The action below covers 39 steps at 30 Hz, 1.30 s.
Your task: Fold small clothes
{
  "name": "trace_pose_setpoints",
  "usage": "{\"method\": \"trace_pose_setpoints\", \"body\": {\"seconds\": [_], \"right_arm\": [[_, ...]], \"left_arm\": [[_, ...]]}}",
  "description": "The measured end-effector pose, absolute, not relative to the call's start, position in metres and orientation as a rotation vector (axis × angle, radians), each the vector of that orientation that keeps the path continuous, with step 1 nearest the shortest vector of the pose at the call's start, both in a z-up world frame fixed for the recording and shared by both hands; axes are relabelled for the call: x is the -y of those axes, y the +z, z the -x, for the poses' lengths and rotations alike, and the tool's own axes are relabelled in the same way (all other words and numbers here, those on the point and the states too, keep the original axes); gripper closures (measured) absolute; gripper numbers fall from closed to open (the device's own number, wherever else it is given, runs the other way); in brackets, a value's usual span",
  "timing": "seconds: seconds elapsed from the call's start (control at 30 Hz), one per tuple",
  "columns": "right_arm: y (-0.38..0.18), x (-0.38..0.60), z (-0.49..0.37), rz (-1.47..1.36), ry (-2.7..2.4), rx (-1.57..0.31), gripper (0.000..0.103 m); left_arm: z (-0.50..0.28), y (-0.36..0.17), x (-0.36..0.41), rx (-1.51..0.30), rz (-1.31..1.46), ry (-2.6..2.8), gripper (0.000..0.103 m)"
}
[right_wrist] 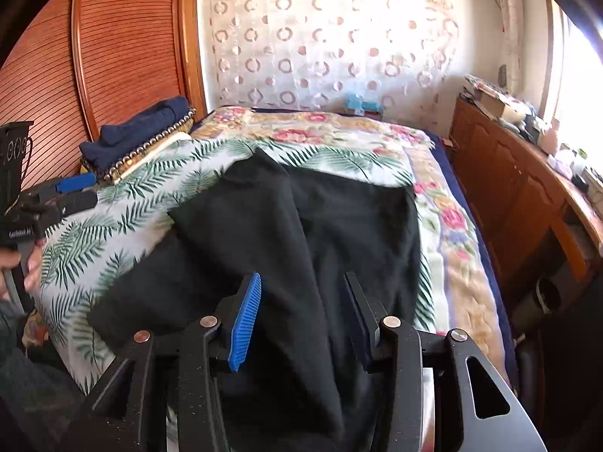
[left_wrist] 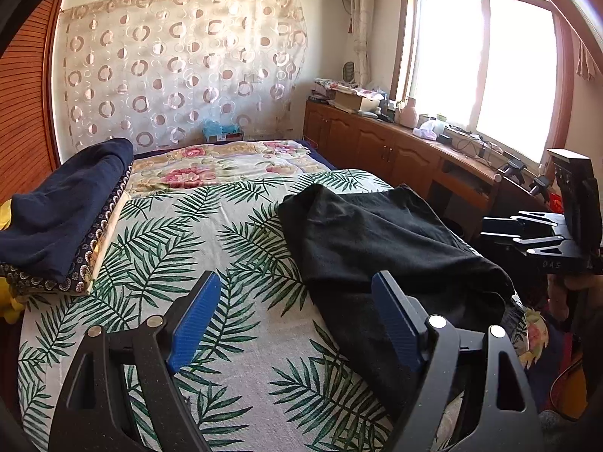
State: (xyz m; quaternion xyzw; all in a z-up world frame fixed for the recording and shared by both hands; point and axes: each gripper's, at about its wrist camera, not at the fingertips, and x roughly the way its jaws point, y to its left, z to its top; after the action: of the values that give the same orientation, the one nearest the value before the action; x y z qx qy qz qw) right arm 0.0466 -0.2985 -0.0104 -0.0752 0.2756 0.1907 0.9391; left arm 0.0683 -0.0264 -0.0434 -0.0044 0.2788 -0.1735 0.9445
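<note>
A black garment (left_wrist: 377,233) lies spread and partly doubled over on the right half of the bed, and it fills the middle of the right wrist view (right_wrist: 320,218). My right gripper (right_wrist: 301,278) hovers over its near part with the jaws apart. Cloth shows under and between the blue pads (right_wrist: 245,324), which do not press on it. My left gripper (left_wrist: 296,282) stands wide open above the palm-leaf sheet (left_wrist: 226,339), its right finger by the garment's left edge, nothing between its fingers. Each gripper also shows in the other view: right gripper (left_wrist: 501,231), left gripper (right_wrist: 86,192).
A stack of folded clothes (left_wrist: 64,218) with a navy piece on top sits at the bed's far left (right_wrist: 139,135). A floral quilt (left_wrist: 211,165) covers the head end. A wooden cabinet (left_wrist: 377,147) with clutter runs under the window on the right. A slatted wardrobe door (right_wrist: 113,56) stands left.
</note>
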Motion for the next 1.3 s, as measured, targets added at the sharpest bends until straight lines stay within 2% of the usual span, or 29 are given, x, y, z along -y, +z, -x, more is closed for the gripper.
{"method": "trace_pose_setpoints", "body": {"seconds": [0.5,0.9,0.97,1.0,1.03,1.3], "right_arm": [[-0.020,0.188,-0.119,0.302,0.610,-0.645,0.057],[-0.053,0.155,-0.172,0.386,0.676,-0.772,0.058],[-0.051,0.161,-0.176,0.360,0.673,-0.776,0.070],[-0.050,0.162,-0.177,0.353,0.673,-0.772,0.087],[-0.048,0.166,-0.178,0.348,0.669,-0.765,0.097],[-0.002,0.220,-0.175,0.202,0.570,-0.632,0.098]], "left_arm": [[-0.064,-0.047,0.006,-0.564,0.036,-0.307,0.020],[-0.063,-0.053,0.003,-0.582,0.045,-0.308,0.020],[-0.063,-0.054,0.004,-0.586,0.045,-0.311,0.020],[-0.063,-0.055,0.005,-0.588,0.045,-0.313,0.020],[-0.063,-0.055,0.006,-0.589,0.045,-0.315,0.020],[-0.066,-0.064,0.012,-0.616,0.040,-0.333,0.020]]}}
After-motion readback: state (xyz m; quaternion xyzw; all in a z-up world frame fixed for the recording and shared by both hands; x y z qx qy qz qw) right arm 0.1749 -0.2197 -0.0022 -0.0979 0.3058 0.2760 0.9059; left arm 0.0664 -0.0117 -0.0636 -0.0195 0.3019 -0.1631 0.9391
